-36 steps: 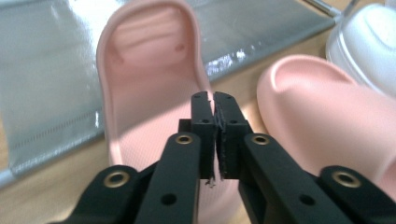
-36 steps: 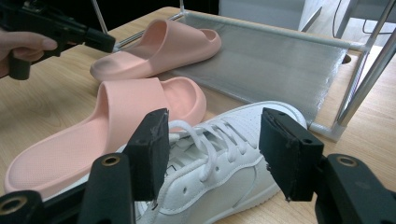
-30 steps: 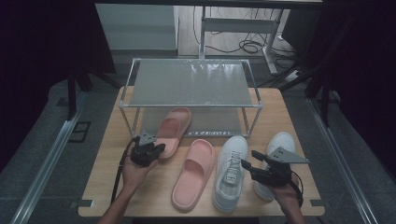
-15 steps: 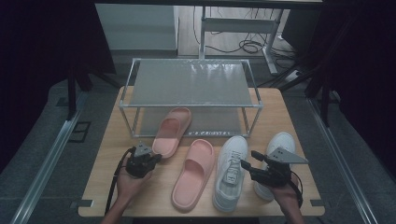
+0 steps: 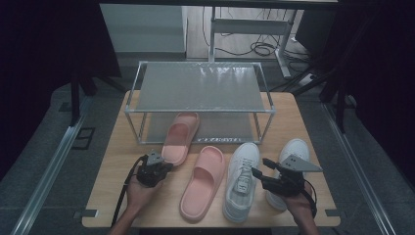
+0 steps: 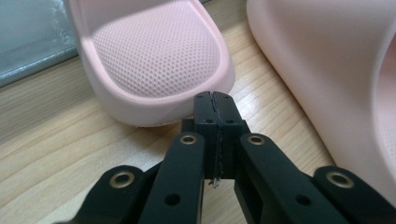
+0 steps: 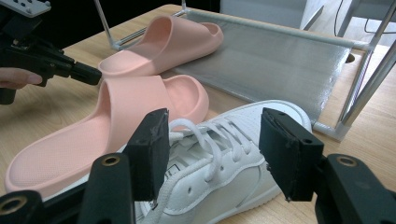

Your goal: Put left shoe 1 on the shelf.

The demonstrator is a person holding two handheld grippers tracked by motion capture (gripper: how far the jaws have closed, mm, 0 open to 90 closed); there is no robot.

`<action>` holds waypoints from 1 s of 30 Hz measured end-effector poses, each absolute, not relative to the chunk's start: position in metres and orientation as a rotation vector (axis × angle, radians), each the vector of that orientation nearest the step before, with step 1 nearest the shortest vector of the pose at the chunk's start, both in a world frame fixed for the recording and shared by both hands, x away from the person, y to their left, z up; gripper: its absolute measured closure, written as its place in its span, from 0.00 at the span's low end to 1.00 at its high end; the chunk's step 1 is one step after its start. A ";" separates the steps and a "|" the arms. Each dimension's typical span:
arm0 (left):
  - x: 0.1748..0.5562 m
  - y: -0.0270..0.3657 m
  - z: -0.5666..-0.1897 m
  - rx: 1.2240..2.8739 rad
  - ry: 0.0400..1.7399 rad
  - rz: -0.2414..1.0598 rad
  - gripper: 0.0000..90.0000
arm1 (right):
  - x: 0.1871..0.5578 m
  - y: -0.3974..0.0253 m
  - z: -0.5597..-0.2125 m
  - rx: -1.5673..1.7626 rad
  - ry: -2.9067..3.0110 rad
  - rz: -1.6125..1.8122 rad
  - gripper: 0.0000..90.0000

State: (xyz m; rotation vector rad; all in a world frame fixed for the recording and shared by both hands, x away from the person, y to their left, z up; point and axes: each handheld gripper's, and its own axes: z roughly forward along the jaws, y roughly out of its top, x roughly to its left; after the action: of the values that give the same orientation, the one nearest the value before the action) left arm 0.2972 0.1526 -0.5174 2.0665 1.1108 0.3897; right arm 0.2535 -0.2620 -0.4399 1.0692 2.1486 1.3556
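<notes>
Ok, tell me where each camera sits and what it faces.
High view: above the person's side, looking down on table, rack, shoes; both hands show.
Left gripper view: rides the left claw, shut, facing a pink slipper's heel.
Right gripper view: rides the right claw, open, over the white sneaker.
Shared: that slipper.

Two handheld grippers, each made of matte black parts. The left gripper (image 5: 166, 168) has two flat black jaw arms, each fixed with brass-ringed rivets and small plain holes; at their tips sit blocky black pads. A grey three-cornered plate sits on top of its body, and a black cable trails behind it. The right gripper (image 5: 260, 166) has the same black arms with brass rivets, thick square black pads, a larger grey three-cornered plate on top and a black cable behind.
</notes>
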 end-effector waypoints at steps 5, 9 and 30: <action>0.301 0.149 -0.516 2.066 1.105 0.393 1.00 | 0.254 -0.261 -0.440 1.067 2.149 1.357 0.49; 0.305 0.149 -0.515 2.065 1.111 0.399 1.00 | 0.254 -0.262 -0.440 1.066 2.148 1.356 0.49; 0.337 0.125 -0.519 2.055 1.125 0.419 1.00 | 0.254 -0.261 -0.441 1.066 2.153 1.355 0.49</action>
State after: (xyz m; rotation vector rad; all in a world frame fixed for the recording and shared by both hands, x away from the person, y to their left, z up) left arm 0.3371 0.1254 -0.5187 2.0553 1.1253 0.4189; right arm 0.2545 -0.2611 -0.4413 1.0659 2.1526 1.3552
